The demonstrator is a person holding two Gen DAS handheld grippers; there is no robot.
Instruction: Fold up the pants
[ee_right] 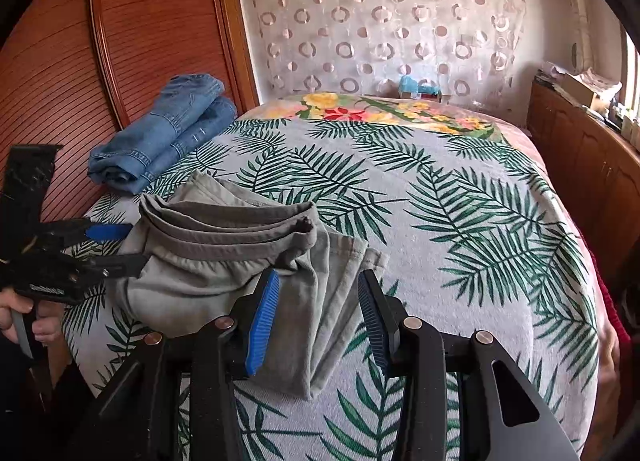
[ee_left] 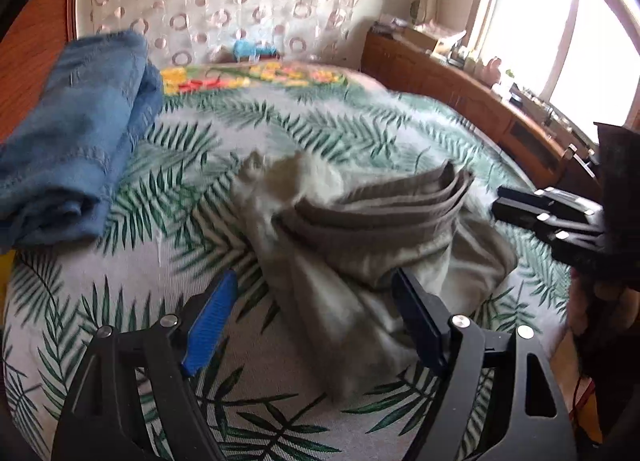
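Note:
Grey-green pants (ee_left: pixel 352 245) lie in a folded bundle on the bed, waistband layers on top; they also show in the right wrist view (ee_right: pixel 224 261). My left gripper (ee_left: pixel 316 301) is open, its jaws wide apart on either side of the bundle's near edge, holding nothing. It appears in the right wrist view (ee_right: pixel 120 245) at the bundle's left side. My right gripper (ee_right: pixel 316 301) is open over the bundle's right corner, empty. It shows in the left wrist view (ee_left: pixel 520 205) at the right.
Folded blue jeans (ee_left: pixel 76 141) lie at the bed's left, by the wooden headboard (ee_right: pixel 100 53); they also show in the right wrist view (ee_right: pixel 160 133). The bed has a palm-leaf cover (ee_right: pixel 440 221). A wooden cabinet (ee_left: pixel 460 101) runs along the right, under a window.

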